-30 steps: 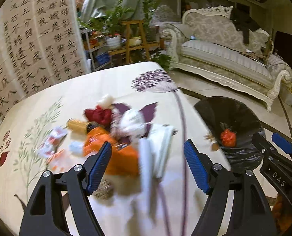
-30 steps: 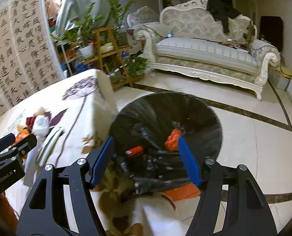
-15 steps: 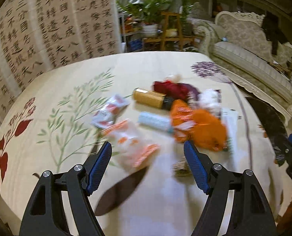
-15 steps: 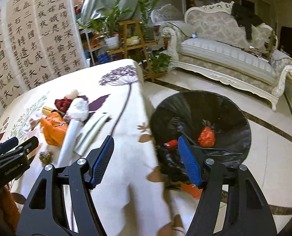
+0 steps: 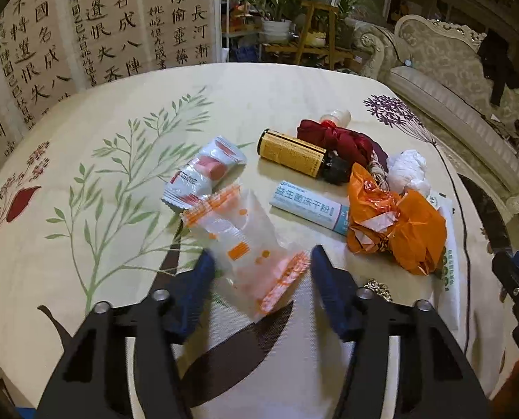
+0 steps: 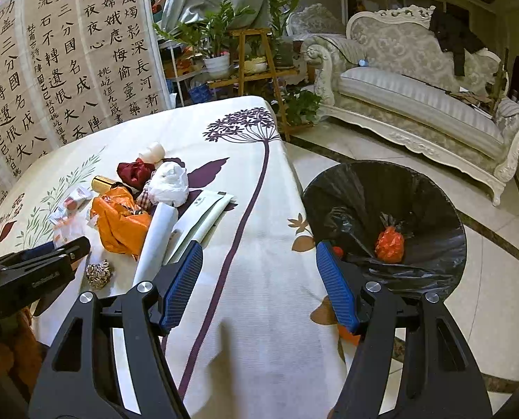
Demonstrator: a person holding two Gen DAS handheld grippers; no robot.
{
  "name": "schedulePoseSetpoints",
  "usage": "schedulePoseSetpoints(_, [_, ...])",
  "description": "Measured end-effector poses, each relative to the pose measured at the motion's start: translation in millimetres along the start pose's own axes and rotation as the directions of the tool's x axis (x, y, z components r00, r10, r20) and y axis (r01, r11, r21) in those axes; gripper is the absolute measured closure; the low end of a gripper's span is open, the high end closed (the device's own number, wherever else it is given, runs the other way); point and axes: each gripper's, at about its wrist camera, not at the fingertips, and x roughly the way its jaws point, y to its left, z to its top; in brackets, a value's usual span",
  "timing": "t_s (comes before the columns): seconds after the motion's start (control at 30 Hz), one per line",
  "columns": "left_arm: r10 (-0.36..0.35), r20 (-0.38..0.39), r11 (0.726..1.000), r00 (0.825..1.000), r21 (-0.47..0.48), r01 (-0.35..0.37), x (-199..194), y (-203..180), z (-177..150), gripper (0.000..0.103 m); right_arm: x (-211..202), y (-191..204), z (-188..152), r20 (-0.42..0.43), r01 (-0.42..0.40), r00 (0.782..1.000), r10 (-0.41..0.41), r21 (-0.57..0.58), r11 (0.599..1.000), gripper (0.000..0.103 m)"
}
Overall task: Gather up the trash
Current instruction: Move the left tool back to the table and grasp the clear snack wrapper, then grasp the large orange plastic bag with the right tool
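Trash lies in a pile on the flowered tablecloth (image 5: 259, 104). My left gripper (image 5: 259, 272) is open, its fingers on either side of a clear wrapper with orange print (image 5: 245, 244). Near it lie a pink-and-white packet (image 5: 203, 171), a yellow bottle with a black cap (image 5: 294, 155), a white-and-blue tube box (image 5: 308, 206), a crumpled orange bag (image 5: 399, 230), a dark red bag (image 5: 332, 139) and a white wad (image 5: 408, 171). My right gripper (image 6: 259, 279) is open and empty over the table's edge. The black-lined bin (image 6: 385, 223) stands on the floor to its right, holding an orange wad (image 6: 389, 242).
A white tube (image 6: 156, 241) and a flat white packet (image 6: 203, 220) lie beside the orange bag (image 6: 119, 223). A small pine cone (image 6: 98, 274) lies near the left gripper (image 6: 39, 269). A sofa (image 6: 416, 94), a plant stand (image 6: 256, 66) and a calligraphy screen (image 6: 67, 59) surround the table.
My left gripper has swung left across the pile and come down around the clear orange-print wrapper. My right gripper has moved from over the bin towards the table's edge.
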Motion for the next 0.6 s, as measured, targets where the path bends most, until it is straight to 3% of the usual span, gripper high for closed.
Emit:
schedulePoseSetpoints(0.07, [-0.001, 0.005, 1.0, 1.0, 0.017, 0.001, -0.9, -2.2, -1.4, 0.064, 0.5, 0.7, -0.7, -0.002, -0.002, 1.0, 0.002, -0.002, 1.0, 0.037])
schedulePoseSetpoints(0.23, [-0.036, 0.017, 0.999, 0.999, 0.039, 0.036, -3.9, -7.6, -4.4, 0.082, 3.0, 4.8, -1.2, -0.008, -0.008, 1.0, 0.008, -0.006, 1.0, 0.037])
schedulePoseSetpoints(0.4, [-0.053, 0.022, 0.998, 0.998, 0.043, 0.052, -7.8, -7.5, -5.8, 0.091, 0.0, 6.1, -1.8, -0.005, -0.017, 1.0, 0.017, -0.008, 1.0, 0.037])
schedulePoseSetpoints(0.6, [-0.065, 0.043, 0.997, 0.997, 0.052, 0.062, -20.7, -6.1, -7.4, 0.092, -4.0, 17.0, 1.2, 0.005, -0.04, 0.999, 0.041, -0.027, 0.999, 0.037])
